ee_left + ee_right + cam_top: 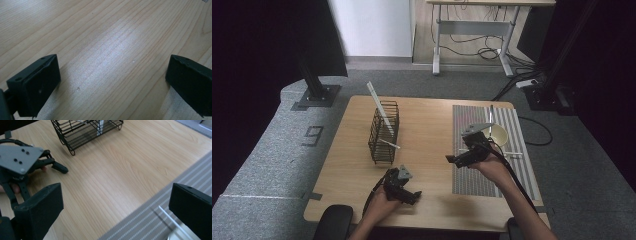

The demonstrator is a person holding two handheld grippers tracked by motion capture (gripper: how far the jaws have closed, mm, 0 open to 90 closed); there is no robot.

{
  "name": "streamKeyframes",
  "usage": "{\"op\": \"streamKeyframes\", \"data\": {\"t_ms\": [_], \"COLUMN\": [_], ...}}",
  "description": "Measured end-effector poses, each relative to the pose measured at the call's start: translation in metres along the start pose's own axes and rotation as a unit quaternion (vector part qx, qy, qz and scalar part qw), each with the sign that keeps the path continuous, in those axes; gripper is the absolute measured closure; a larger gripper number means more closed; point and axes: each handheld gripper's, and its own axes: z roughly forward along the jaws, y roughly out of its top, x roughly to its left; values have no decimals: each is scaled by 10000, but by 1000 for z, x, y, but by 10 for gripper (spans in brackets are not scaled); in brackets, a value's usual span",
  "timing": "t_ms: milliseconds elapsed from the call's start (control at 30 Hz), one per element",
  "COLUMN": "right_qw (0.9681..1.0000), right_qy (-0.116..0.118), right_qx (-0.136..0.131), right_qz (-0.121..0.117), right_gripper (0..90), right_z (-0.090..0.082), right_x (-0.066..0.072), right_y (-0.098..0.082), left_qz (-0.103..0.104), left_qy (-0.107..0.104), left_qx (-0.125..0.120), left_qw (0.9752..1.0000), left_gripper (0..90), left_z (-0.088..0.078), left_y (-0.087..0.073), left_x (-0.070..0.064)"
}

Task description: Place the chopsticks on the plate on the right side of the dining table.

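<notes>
Left claw [408, 194]: jaws spread, empty, near side of wire basket [384, 132] | Right claw [458, 160]: jaws spread, empty, right of basket, at striped mat [476, 175] edge | Basket: upright on desk [432, 125], white strips inside | Bowl [498, 133]: on mat

You can read 1 sign: a dark "9" [313, 135] marked on the grey floor [267, 150], left of the table in the high view's left half.
</notes>
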Motion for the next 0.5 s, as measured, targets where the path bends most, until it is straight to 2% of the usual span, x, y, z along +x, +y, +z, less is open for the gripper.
{"op": "streamKeyframes", "data": {"t_ms": [233,400,500], "right_qw": [9997,9995,9992], "right_qy": [62,106,208], "right_qx": [80,114,139], "right_qz": [-211,-271,-318], "right_gripper": [42,54,56], "right_z": [14,22,29], "right_x": [11,17,22], "right_y": [22,33,41], "left_qz": [-7,-5,-2], "left_qy": [-2,3,2], "left_qx": [0,-5,-3], "left_qw": [10000,10000,10000], "left_gripper": [0,0,0], "left_z": [0,0,0], "left_y": [0,0,0], "left_x": [0,0,0]}}
